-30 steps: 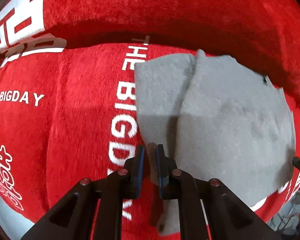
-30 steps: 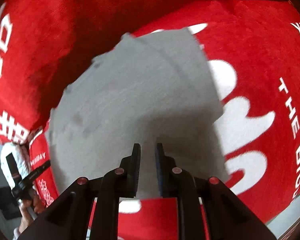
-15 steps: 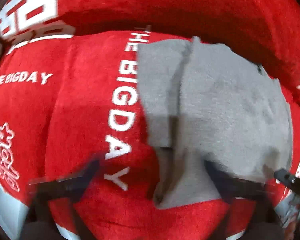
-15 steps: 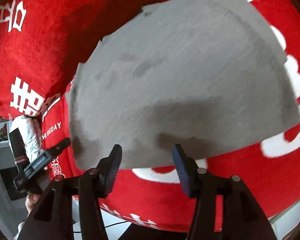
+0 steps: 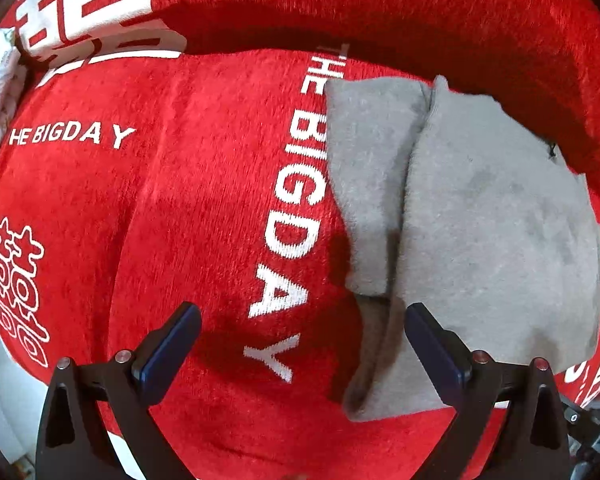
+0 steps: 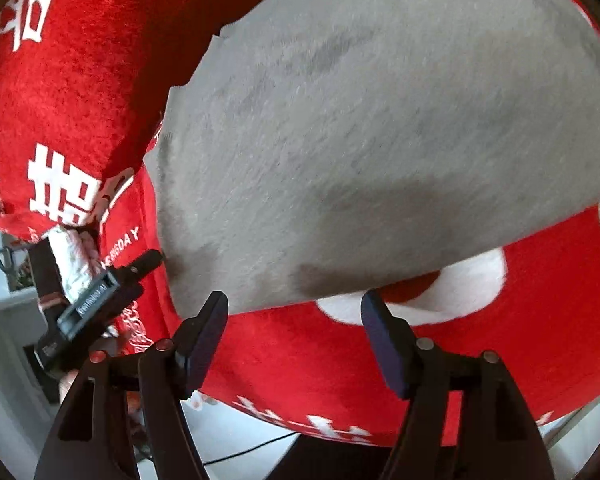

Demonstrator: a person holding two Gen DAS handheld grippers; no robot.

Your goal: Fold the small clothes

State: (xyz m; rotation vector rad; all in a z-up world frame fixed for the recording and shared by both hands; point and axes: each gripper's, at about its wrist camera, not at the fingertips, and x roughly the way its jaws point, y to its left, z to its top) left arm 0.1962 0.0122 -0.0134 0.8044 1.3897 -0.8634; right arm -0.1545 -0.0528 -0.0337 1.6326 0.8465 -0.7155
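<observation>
A red blanket (image 5: pixel 180 208) with white lettering covers the surface; pale floor shows at the lower left of both views. In the left wrist view the grey cloth (image 5: pixel 480 220) lies folded at centre right, one layer lapped over another, while the left gripper (image 5: pixel 300 344) stands wide and empty, its right finger over the cloth's lower edge. The right wrist view fills with cloth; only there does a hand (image 6: pixel 70 384) appear at lower left; the right gripper (image 6: pixel 296 332) is opening, nothing between its fingers.

"THE BIGDAY" in white on the red blanket (image 5: pixel 204 216)
</observation>
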